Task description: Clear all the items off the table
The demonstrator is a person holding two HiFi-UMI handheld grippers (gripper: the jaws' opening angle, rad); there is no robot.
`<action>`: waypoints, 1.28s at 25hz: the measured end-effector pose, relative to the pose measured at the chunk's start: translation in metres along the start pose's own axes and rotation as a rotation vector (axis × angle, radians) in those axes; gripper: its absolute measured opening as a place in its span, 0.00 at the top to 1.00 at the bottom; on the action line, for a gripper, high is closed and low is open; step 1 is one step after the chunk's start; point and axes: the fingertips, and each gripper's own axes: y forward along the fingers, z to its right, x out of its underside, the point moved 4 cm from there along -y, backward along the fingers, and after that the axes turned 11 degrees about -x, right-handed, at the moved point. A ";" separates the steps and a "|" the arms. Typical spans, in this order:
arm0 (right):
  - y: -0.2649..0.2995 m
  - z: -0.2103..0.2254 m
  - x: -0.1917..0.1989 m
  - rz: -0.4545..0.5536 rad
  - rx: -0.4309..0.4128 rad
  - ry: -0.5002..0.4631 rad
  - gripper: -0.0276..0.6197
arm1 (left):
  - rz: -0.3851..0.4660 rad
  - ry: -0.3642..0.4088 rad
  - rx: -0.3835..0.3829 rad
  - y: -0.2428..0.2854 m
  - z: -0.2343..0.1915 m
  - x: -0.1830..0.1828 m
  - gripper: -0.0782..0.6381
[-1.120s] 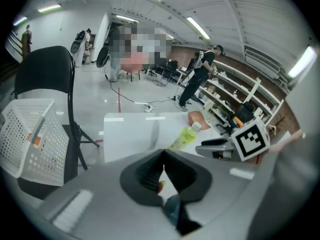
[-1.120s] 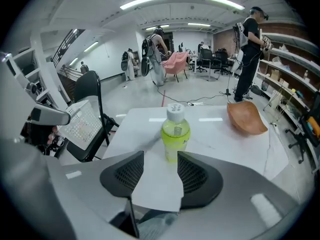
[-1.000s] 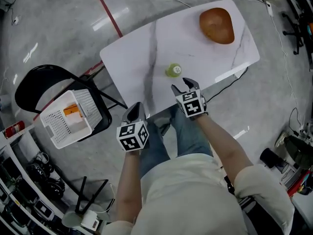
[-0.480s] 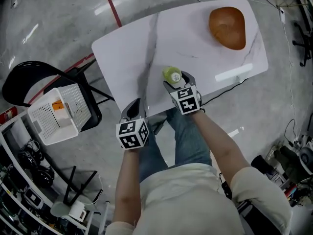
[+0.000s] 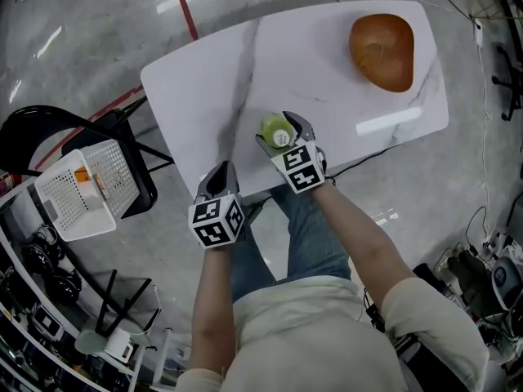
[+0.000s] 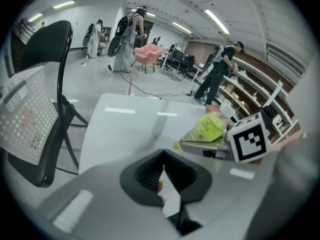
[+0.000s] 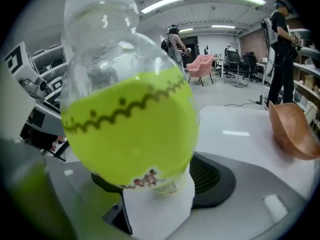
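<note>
Now the right claw, just opening wide, is straddling the bottle to grab it; left claw is hanging closed.

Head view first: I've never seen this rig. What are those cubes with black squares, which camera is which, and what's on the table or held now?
No robot: a person holds a two-jaw gripper in each hand; the marker cubes are part of them. The head view looks down from the person's head; each gripper view looks along its own jaws. On the white table stand a green bottle and a brown bowl; a white basket sits on a chair beside it. The left gripper is shut, empty. The right gripper has just been opening its jaws, which now straddle the bottle without gripping it.
</note>
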 end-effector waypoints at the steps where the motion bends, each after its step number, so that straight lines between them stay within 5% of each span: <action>1: 0.001 0.000 -0.002 0.001 -0.003 -0.019 0.43 | -0.001 -0.002 0.001 0.002 0.001 0.000 0.88; 18: -0.017 -0.006 -0.004 -0.044 0.029 -0.033 0.49 | 0.007 0.047 0.039 -0.016 0.003 -0.003 0.88; 32: -0.078 -0.087 -0.030 0.012 0.102 -0.004 0.49 | 0.039 0.086 0.079 -0.092 -0.030 0.008 0.88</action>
